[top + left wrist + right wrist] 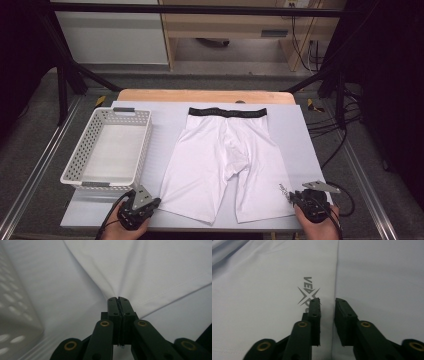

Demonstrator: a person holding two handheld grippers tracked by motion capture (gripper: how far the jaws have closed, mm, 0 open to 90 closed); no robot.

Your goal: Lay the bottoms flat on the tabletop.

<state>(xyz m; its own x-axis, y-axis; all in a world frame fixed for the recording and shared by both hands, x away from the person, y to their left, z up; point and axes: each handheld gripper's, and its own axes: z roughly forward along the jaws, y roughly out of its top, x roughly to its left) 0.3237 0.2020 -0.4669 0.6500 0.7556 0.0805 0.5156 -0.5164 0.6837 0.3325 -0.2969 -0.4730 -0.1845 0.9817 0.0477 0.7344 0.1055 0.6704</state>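
White shorts [220,155] with a black waistband [227,112] lie flat on the table, legs toward me. My left gripper [157,201] sits at the near left leg's outer hem corner. In the left gripper view its jaws [117,299] are pressed together on the shorts [150,270], and the cloth puckers into folds at the tips. My right gripper [293,196] is at the right leg's outer edge, beside a grey printed logo [308,293]. Its jaws [328,301] stand slightly apart, with the edge of the shorts [262,290] running between them and not pinched.
A white perforated basket [80,150] stands empty at the left of the light grey table mat [300,130], close to the left gripper; its wall [12,302] shows in the left gripper view. Black frame bars and cables flank the table.
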